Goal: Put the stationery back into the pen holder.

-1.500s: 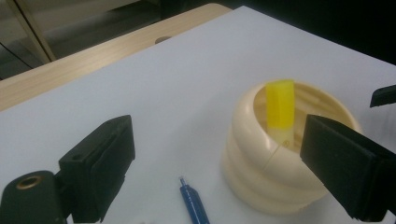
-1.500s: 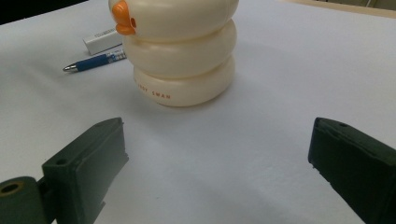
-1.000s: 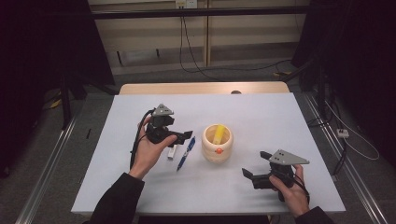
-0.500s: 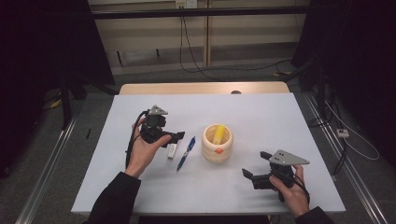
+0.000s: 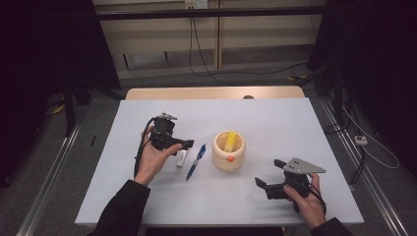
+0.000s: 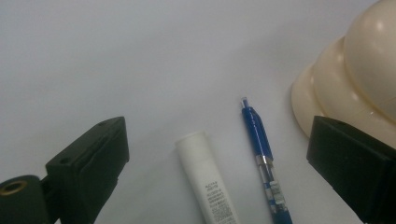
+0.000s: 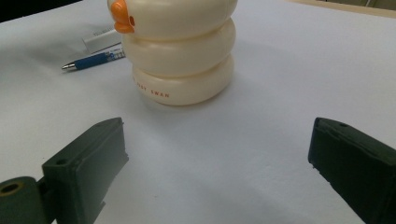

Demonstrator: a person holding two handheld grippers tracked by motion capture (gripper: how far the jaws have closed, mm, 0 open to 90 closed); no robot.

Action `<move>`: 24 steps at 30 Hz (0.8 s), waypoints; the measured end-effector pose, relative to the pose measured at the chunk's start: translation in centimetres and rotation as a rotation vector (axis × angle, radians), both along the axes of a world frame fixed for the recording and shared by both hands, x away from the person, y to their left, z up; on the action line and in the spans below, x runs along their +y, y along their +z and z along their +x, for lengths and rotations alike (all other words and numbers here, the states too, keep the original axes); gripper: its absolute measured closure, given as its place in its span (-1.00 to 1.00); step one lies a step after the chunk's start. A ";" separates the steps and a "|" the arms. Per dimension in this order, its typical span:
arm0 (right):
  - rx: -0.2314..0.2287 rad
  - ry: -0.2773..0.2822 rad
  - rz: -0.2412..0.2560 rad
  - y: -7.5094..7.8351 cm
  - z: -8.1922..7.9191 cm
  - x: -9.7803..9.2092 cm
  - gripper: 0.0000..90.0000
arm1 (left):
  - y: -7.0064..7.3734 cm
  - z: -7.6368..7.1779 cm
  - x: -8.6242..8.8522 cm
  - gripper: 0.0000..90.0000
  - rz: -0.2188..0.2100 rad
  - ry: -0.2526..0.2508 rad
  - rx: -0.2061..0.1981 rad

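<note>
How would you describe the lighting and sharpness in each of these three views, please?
High view: the white table is evenly lit, the surroundings fall into darkness. Left gripper view: the blue pen and white tube are fairly sharp, the near jaws soft. Right gripper view: the cream holder casts a soft shadow, with mild glare on its curves.

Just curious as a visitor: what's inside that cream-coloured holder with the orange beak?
Seen from above, the cream holder has something yellow standing in its opening. What it is, and anything beneath it, is hidden by the holder's wall.
</note>
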State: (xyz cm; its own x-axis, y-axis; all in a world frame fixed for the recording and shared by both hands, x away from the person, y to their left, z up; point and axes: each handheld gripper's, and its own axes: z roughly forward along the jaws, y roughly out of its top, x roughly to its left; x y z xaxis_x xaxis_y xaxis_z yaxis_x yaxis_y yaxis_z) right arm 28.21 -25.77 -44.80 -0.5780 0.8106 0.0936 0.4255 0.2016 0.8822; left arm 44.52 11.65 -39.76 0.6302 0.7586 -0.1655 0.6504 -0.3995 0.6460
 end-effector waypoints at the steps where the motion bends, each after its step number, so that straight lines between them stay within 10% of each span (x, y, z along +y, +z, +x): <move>1: 0.000 -0.002 -0.001 0.0 0.0 0.0 -0.92 | -0.2 0.1 -0.3 -0.85 0.021 0.008 0.007; 24: -0.001 0.003 -0.008 0.0 0.0 0.0 -0.92 | -2.3 2.1 -2.4 -0.50 0.183 0.075 0.148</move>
State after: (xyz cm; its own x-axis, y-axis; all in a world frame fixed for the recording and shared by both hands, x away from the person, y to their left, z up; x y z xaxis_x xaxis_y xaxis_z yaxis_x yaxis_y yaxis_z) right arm 28.17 -25.75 -44.80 -0.5802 0.8098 0.0864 0.4242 0.2100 0.8809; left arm 46.63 9.23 -42.09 0.5504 0.8280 -0.1074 0.7648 -0.4484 0.4626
